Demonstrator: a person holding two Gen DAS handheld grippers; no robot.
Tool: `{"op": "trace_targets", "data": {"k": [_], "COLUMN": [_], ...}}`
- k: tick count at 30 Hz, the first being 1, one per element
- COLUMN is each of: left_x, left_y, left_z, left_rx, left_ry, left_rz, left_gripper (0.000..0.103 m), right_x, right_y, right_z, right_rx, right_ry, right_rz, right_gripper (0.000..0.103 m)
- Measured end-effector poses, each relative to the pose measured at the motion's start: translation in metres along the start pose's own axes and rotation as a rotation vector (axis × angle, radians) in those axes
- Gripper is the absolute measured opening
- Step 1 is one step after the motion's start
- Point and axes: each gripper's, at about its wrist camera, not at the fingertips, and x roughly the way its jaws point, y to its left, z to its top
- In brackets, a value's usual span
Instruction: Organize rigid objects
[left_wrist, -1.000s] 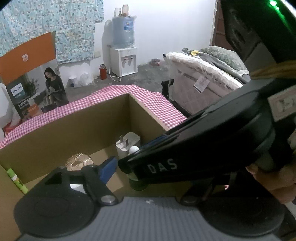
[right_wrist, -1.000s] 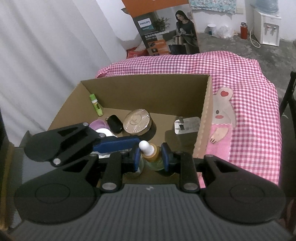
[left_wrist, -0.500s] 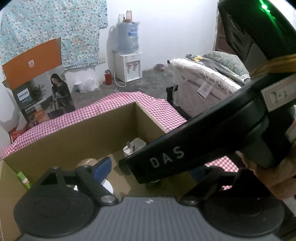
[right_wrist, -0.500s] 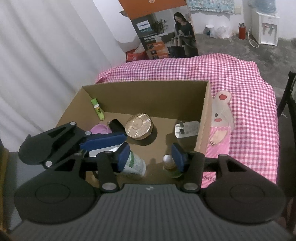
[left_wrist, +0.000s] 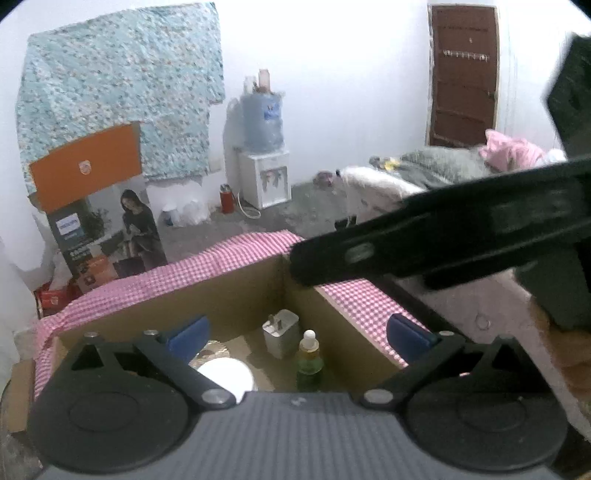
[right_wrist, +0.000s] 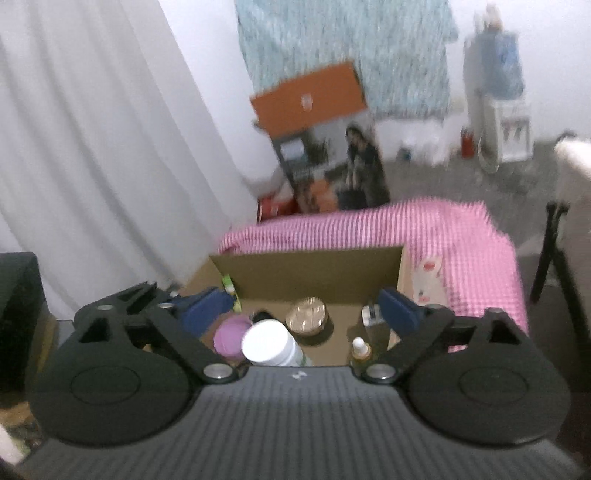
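Our right claw (right_wrist: 308, 308) has just been opening, nothing between its jaws now; dropper bottle (right_wrist: 361, 348) let go, standing in box (right_wrist: 306, 271) by charger (left_wrist: 280, 332); left claw (left_wrist: 297, 334) also just widened, empty; both pulled up; that placement looks done, next item.

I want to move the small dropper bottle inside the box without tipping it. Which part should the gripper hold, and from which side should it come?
Probably the dropper bottle's round body, below the narrow white cap. It stands upright in the cardboard box, so come from above with the fingers on either side. The white charger stands close behind it, so avoid squeezing front to back.
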Motion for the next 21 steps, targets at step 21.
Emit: {"op": "trace_targets", "data": {"k": [21], "left_x": [-0.092], "left_y": [0.065], "left_z": [-0.027], "left_rx": [-0.192], "left_ry": [-0.026], "left_rz": [0.337], "left_gripper": [0.103], "right_x": [-0.086], "right_y": [0.121], "right_z": [-0.043], "right_rx": [-0.159], "right_ry": [-0.264], "right_rz": [-0.383], "right_gripper": [0.102]}}
